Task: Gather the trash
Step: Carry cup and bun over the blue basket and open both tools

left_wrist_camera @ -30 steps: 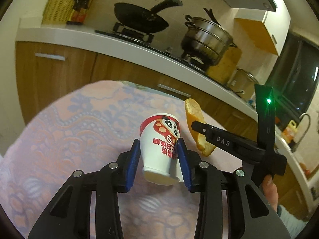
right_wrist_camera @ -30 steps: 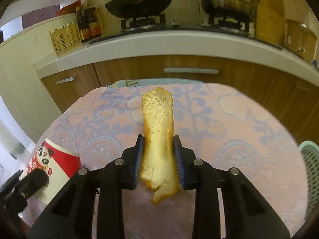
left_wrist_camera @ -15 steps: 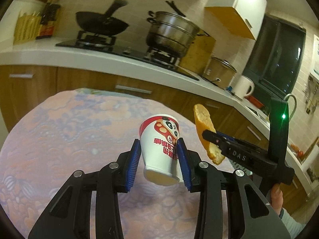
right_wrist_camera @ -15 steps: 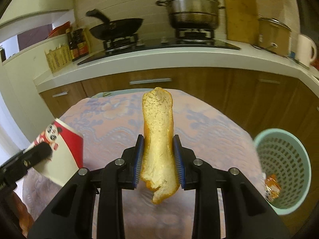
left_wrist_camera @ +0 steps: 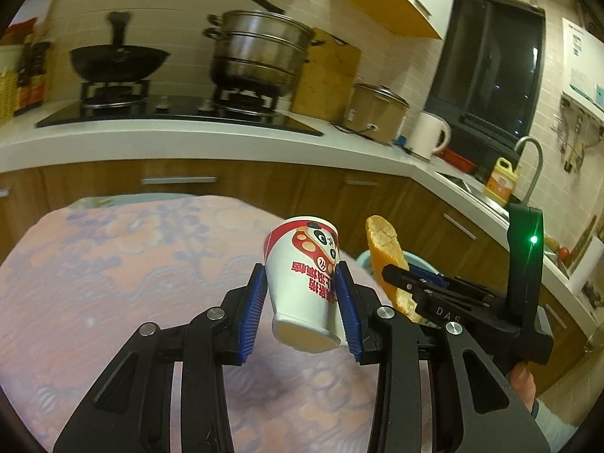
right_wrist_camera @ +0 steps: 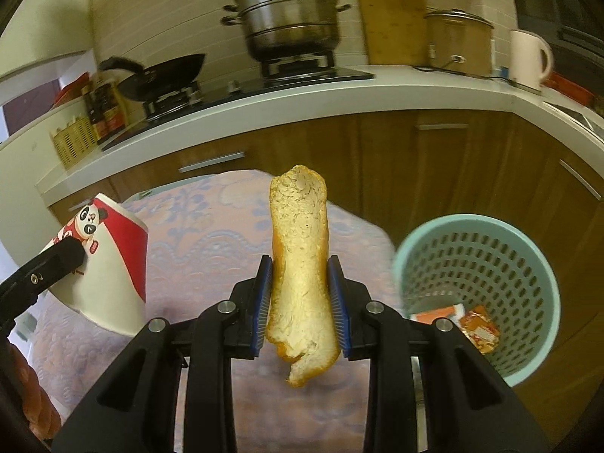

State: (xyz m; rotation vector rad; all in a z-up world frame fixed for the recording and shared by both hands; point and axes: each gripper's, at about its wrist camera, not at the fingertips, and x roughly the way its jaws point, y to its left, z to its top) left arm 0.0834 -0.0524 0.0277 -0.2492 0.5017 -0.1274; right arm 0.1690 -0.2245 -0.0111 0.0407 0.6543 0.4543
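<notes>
My left gripper (left_wrist_camera: 300, 311) is shut on a white and red paper cup with a panda print (left_wrist_camera: 304, 275), held above the table, mouth pointing away. The cup also shows at the left of the right wrist view (right_wrist_camera: 104, 264). My right gripper (right_wrist_camera: 302, 302) is shut on a long piece of orange peel (right_wrist_camera: 300, 264), held upright above the table's right edge; the peel also shows in the left wrist view (left_wrist_camera: 383, 255). A light green perforated trash basket (right_wrist_camera: 479, 264) stands on the floor to the right of the table, with orange wrappers (right_wrist_camera: 477, 326) inside.
The table has a pink patterned cloth (left_wrist_camera: 113, 283). Behind it runs a kitchen counter (right_wrist_camera: 302, 102) with a wok (left_wrist_camera: 117, 60), a steel steamer pot (left_wrist_camera: 260, 53), a cutting board and a white kettle (left_wrist_camera: 428, 136). Wooden cabinets (right_wrist_camera: 434, 166) stand under it.
Both grippers have swung to the right with the cup and the peel still held. The trash basket has come fully into the right wrist view.
</notes>
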